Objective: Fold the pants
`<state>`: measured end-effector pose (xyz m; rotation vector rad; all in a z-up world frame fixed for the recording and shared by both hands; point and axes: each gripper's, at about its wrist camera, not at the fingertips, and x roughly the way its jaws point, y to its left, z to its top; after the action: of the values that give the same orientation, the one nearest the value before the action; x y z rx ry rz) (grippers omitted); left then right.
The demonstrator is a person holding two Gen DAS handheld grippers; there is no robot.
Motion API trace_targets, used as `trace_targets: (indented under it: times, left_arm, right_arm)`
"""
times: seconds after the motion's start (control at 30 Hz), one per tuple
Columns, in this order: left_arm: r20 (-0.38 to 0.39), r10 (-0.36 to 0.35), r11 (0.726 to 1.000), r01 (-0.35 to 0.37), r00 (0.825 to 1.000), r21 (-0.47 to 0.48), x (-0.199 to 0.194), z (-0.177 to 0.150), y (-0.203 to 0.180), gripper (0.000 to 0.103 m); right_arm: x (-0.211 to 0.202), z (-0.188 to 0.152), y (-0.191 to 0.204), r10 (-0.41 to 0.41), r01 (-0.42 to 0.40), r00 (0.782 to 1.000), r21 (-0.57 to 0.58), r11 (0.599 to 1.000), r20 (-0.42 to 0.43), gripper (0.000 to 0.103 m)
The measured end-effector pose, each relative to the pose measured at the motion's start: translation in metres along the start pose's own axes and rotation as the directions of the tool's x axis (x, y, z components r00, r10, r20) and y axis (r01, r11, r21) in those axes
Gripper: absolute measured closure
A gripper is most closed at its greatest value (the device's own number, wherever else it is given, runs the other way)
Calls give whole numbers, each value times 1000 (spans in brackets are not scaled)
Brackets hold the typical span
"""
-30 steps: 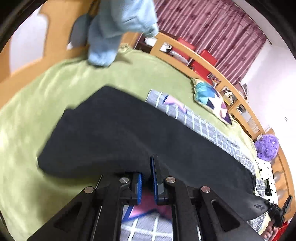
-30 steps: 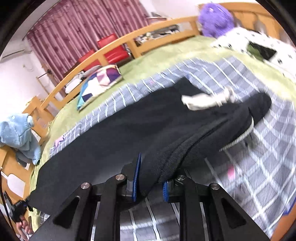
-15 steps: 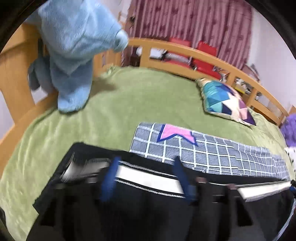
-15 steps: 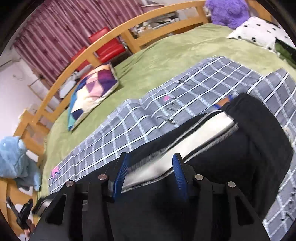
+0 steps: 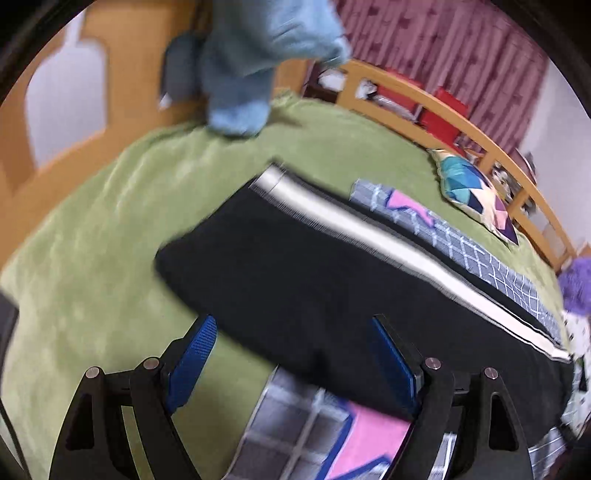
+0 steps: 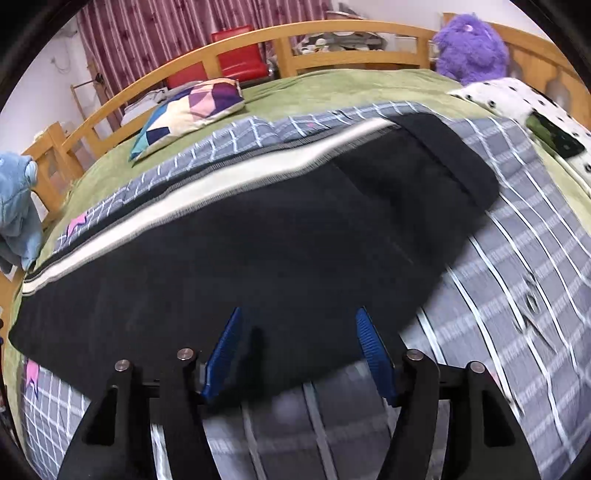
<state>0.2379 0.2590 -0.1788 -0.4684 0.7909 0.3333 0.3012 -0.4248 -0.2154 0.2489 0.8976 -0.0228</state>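
The black pants (image 5: 295, 266) lie folded lengthwise on the bed, with a white side stripe (image 5: 369, 229) along their far edge. My left gripper (image 5: 291, 325) hovers over the near edge at the leg end. Its jaws are opening, and the blue pads (image 5: 192, 354) stand wide apart off the cloth. In the right wrist view the pants (image 6: 258, 240) stretch from the left to the waistband at the right. My right gripper (image 6: 298, 314) is over their near edge. Its jaws are opening too, with cloth lying under the gap and not pinched.
A grey checked blanket (image 6: 517, 258) lies under the pants on a green bedspread (image 5: 92, 229). A patterned cushion (image 6: 192, 107), a purple plush (image 6: 469, 48) and a dotted pillow (image 6: 517, 96) sit near the wooden rail (image 6: 295, 33). A blue plush (image 5: 251, 55) hangs at the bed end.
Both grippers were shut on the black cloth a second ago. They have let go and spread wide. The pants now lie flat, folded over, with the white stripe showing on the far side.
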Motion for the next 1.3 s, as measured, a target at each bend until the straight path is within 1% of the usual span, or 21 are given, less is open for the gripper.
trace_targets:
  times: [0.03, 0.13, 0.27, 0.33, 0.43, 0.5, 0.57, 0.67, 0.7, 0.73, 0.77, 0.8, 0.83, 0.87, 0.93, 1.0, 1.07, 1.1, 1.2, 1.27, 1.3]
  left_arm:
    - [-23, -7, 1000, 6, 1000, -28, 4, -5, 10, 20]
    - [-53, -29, 996, 25, 998, -83, 12, -13, 24, 20]
    - [-69, -112, 987, 103, 991, -126, 25, -15, 29, 20]
    - [-76, -122, 982, 109, 990, -153, 37, -13, 32, 20]
    - [-88, -150, 969, 129, 985, -211, 57, -12, 39, 20]
    - [-58, -165, 962, 147, 985, -232, 63, -11, 42, 20]
    - [-36, -169, 960, 156, 985, -233, 67, -7, 40, 21]
    - [-33, -177, 957, 164, 984, -240, 79, 2, 37, 23]
    - [-33, -174, 956, 161, 984, -246, 83, 6, 36, 29]
    - [-35, -166, 955, 152, 985, -254, 87, 9, 35, 43]
    - [-42, -149, 956, 133, 988, -261, 90, 13, 34, 53]
    - [-50, -138, 957, 120, 989, -263, 92, 17, 33, 81]
    - [-58, -144, 957, 124, 988, -261, 93, 22, 32, 92]
    - [-57, -166, 954, 145, 985, -261, 88, 27, 31, 92]
    - [-44, -172, 962, 158, 984, -221, 66, 38, 27, 93]
    - [-25, -205, 963, 197, 978, -185, 39, 43, 24, 93]
    - [-22, -231, 962, 225, 973, -152, 12, 40, 25, 93]
    - [-25, -225, 968, 221, 974, -116, -6, 35, 24, 93]
    - [-26, -193, 981, 192, 981, -38, -39, 11, 36, 93]
    - [-74, -172, 985, 172, 982, -13, -50, -12, 50, 93]
    - [-94, -155, 988, 155, 983, -3, -51, -22, 54, 92]
  right_arm:
    - [-2, -6, -5, 7, -7, 1000, 14, 1000, -8, 39]
    - [-6, -20, -19, 42, -39, 998, 79, 996, -39, 38]
    - [-7, -26, -38, 79, -76, 997, 197, 977, -7, 36]
    - [-3, -24, -50, 98, -100, 995, 269, 958, 20, 34]
    - [8, -19, -72, 153, -170, 985, 387, 906, 74, 33]
    - [17, -12, -82, 175, -203, 979, 427, 881, 104, 33]
    - [31, -2, -90, 180, -212, 977, 455, 865, 113, 33]
    - [46, 15, -92, 178, -219, 975, 453, 864, 131, 33]
    - [52, 23, -91, 167, -206, 978, 447, 870, 125, 34]
    - [57, 29, -89, 148, -186, 982, 442, 877, 120, 42]
    - [61, 35, -85, 107, -145, 988, 433, 890, 111, 53]
    - [65, 41, -82, 81, -115, 992, 423, 899, 98, 72]
    - [69, 45, -79, 70, -96, 994, 409, 908, 80, 78]
    - [69, 49, -78, 57, -79, 996, 401, 913, 66, 80]
    - [60, 57, -74, 27, -40, 999, 389, 920, 38, 87]
    - [34, 64, -76, 62, -81, 996, 401, 912, 61, 89]
    - [3, 66, -79, 113, -140, 990, 404, 904, 89, 90]
    - [-14, 65, -79, 119, -147, 988, 392, 908, 93, 90]
    - [-61, 49, -76, 83, -110, 992, 319, 941, 96, 90]
    - [-85, 27, -82, 67, -83, 995, 264, 961, 68, 90]
    - [-92, 14, -87, 69, -81, 996, 256, 963, 57, 89]
